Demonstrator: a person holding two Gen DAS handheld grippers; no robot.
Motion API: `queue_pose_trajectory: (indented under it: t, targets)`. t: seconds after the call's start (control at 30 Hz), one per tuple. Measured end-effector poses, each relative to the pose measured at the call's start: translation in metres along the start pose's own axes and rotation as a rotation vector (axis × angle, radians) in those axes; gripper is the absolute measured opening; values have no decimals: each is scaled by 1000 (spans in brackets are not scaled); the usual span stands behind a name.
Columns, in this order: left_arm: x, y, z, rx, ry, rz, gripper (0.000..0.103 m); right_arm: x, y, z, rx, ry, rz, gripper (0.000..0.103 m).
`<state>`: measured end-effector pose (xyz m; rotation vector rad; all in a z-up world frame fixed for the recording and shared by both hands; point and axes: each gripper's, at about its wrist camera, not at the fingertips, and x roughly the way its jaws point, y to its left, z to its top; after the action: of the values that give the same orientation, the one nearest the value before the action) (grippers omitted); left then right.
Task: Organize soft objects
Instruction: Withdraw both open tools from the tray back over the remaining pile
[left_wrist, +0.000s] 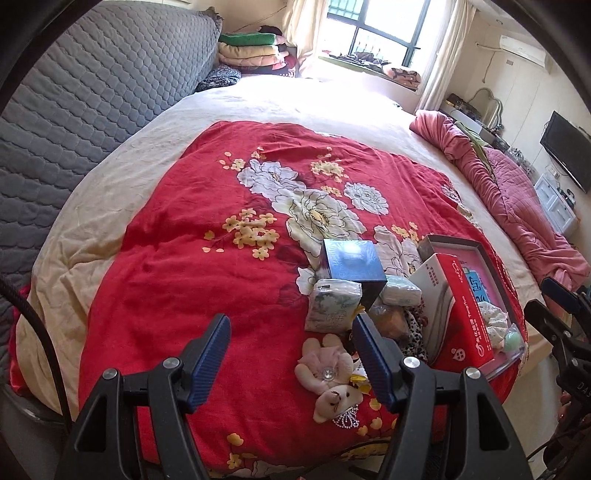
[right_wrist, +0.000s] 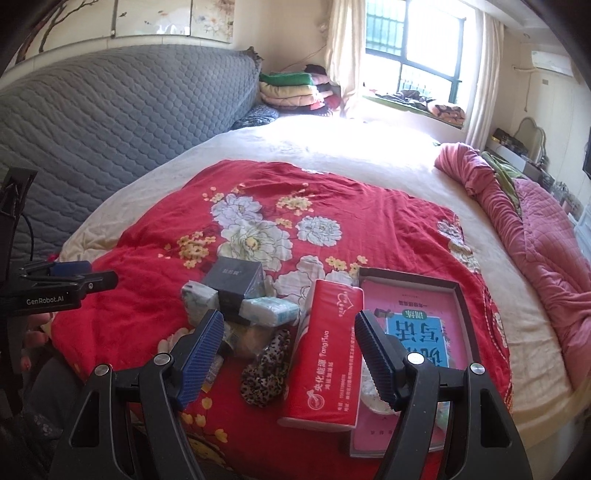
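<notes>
A heap of small things lies on the red floral quilt (left_wrist: 177, 258). In the left wrist view my left gripper (left_wrist: 291, 321) hangs open just above a pink teddy bear (left_wrist: 328, 376), which lies by its right finger. Beyond are a tissue pack (left_wrist: 332, 304), a dark blue box (left_wrist: 352, 264) and a leopard-print cloth (left_wrist: 415, 332). My right gripper (right_wrist: 288, 315) is open over the red tissue pack (right_wrist: 325, 350) and the leopard-print cloth (right_wrist: 266, 369), touching neither. The red pack leans on a tray (right_wrist: 458, 291) holding a pink book (right_wrist: 424, 321).
A grey quilted headboard (left_wrist: 92, 92) runs along the left. A bunched pink quilt (right_wrist: 535, 251) lies on the bed's right side. Folded blankets (right_wrist: 291, 88) are stacked by the window. The left gripper (right_wrist: 70, 277) shows at the right wrist view's left edge.
</notes>
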<state>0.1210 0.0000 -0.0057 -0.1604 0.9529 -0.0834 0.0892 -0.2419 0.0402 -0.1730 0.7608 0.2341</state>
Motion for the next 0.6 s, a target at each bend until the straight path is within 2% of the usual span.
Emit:
queue_pose_trajectory:
  t: [0.3,0.6]
  targets:
    - [29,-4,-6,20,37,-34,68,34,15,5,-52,38,3,75]
    - [75,-16,-6,45,105,-71,68,84,30,-2,-133,126,-2,75]
